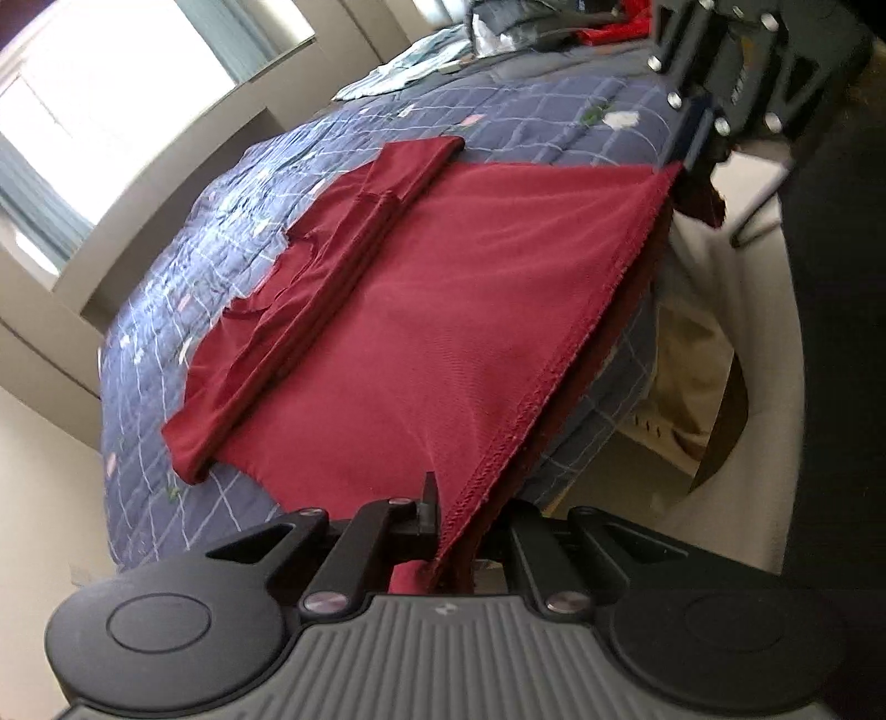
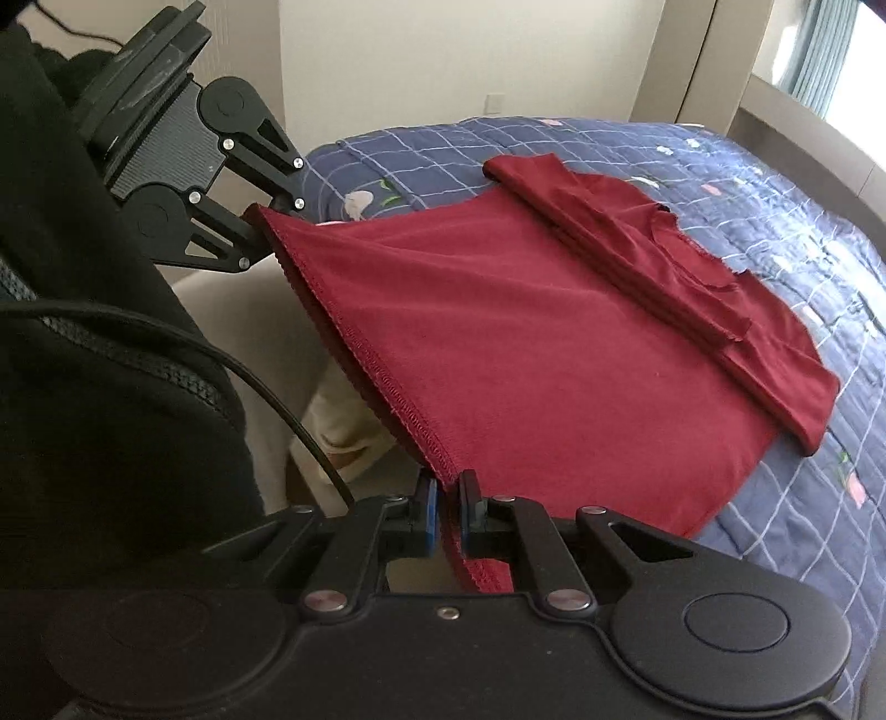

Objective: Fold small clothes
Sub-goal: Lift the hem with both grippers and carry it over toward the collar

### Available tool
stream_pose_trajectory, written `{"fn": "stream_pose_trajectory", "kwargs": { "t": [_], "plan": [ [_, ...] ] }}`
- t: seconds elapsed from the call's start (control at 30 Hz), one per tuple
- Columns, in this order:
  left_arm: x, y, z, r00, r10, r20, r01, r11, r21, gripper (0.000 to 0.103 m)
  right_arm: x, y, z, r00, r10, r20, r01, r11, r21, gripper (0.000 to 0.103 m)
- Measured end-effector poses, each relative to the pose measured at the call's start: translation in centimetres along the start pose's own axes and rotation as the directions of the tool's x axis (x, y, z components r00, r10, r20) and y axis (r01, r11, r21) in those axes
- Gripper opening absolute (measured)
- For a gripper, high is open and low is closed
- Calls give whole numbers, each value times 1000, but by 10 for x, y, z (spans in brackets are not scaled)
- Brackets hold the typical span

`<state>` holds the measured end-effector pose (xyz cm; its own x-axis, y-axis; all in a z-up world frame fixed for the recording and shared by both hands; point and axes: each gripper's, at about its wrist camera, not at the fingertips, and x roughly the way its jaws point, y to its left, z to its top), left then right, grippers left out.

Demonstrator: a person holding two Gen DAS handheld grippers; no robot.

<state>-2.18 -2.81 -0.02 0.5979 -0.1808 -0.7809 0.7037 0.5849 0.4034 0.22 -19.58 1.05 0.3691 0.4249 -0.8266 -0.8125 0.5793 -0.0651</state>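
Note:
A dark red T-shirt (image 1: pixel 421 310) lies on a blue checked quilt (image 1: pixel 166 354), its sleeves folded in along the far side. My left gripper (image 1: pixel 459 515) is shut on one corner of the shirt's stitched hem. My right gripper (image 2: pixel 448 498) is shut on the other hem corner; it also shows in the left wrist view (image 1: pixel 692 160). The hem is lifted and stretched tight between them, off the near edge of the bed. The shirt (image 2: pixel 554 343) shows in the right wrist view, with the left gripper (image 2: pixel 266 221) at the hem's far corner.
The quilt (image 2: pixel 775 232) covers a bed beside a bright window (image 1: pixel 111 83). More clothes, pale and red (image 1: pixel 609 27), lie at the bed's far end. A person in black (image 2: pixel 83 332) stands at the bed's near edge. A beige wall (image 2: pixel 443 55) is behind.

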Motion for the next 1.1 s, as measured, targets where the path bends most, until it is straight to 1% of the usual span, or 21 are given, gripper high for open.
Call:
{"fn": "stream_pose_trajectory", "kwargs": {
  "t": [0.1, 0.17, 0.23, 0.27, 0.33, 0.47, 0.57, 0.7, 0.83, 0.97, 1.1],
  "plan": [
    [3, 25, 8, 999, -52, 9, 52, 995, -88, 2, 0, -13, 9, 1000, 19, 6, -19, 1000, 19, 7],
    [6, 44, 15, 996, -83, 9, 84, 988, -126, 2, -1, -22, 18, 1000, 24, 7, -24, 1000, 10, 7],
    [7, 60, 23, 995, -102, 17, 103, 987, -125, 2, -5, -32, 27, 1000, 24, 7, -24, 1000, -14, 8],
    [2, 66, 23, 995, -103, 21, 104, 988, -117, 2, -9, -34, 32, 1000, 18, 8, -17, 999, -34, 8],
    [3, 79, 35, 994, -109, 20, 110, 988, -104, 3, -12, -47, 44, 1000, -2, 10, 3, 997, -74, 8],
    [6, 110, 64, 995, -94, 25, 95, 991, -92, 3, -15, -83, 80, 997, -76, 26, 80, 983, -166, 9],
    [17, 145, 90, 997, -74, 27, 76, 992, -101, 4, -10, -113, 105, 991, -129, 32, 133, 967, -219, 10],
    [52, 195, 122, 998, -68, -6, 66, 989, -135, 4, 9, -159, 143, 982, -182, 48, 188, 950, -250, 11],
    [105, 244, 144, 996, -77, -51, 66, 981, -182, 6, 43, -212, 175, 978, -203, 55, 210, 952, -221, 11],
    [169, 282, 150, 988, -111, -111, 84, 972, -220, 8, 89, -265, 195, 977, -210, 44, 215, 962, -168, 11],
    [227, 308, 146, 978, -134, -162, 92, 965, -245, 8, 135, -307, 203, 981, -192, 13, 192, 976, -100, 11]
  ]
}}
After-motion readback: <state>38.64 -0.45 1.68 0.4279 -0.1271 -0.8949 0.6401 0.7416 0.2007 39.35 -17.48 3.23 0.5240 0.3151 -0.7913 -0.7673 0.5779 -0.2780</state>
